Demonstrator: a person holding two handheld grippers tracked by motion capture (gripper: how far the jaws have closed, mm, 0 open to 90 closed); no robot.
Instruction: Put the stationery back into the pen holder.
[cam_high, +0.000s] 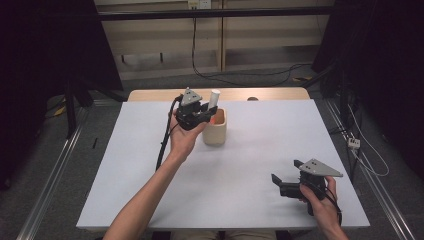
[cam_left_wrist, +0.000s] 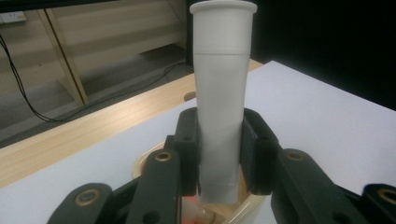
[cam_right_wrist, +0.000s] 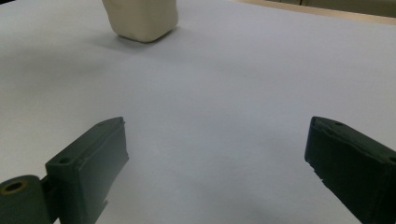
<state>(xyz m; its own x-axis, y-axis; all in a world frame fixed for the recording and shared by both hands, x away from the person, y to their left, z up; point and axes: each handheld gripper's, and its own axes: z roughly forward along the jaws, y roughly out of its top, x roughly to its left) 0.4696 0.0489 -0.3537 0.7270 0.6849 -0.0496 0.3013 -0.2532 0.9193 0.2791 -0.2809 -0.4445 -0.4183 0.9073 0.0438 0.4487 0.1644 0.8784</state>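
Above the cream cup (cam_high: 215, 131), a plain white flanged tube (cam_left_wrist: 222, 107) stands upright.

Both forearms are bare, with no sleeves showing. The left gripper (cam_high: 202, 111) is black, topped by a grey three-cornered plate, and a thick black cable trails from it. Up close, its jaws are matte black linkages with brass-coloured pivot rings and flat rectangular pads. The right gripper (cam_high: 286, 175) is built the same: black body, grey triangular plate, and blocky dark pads (cam_right_wrist: 93, 161) with small screw holes.
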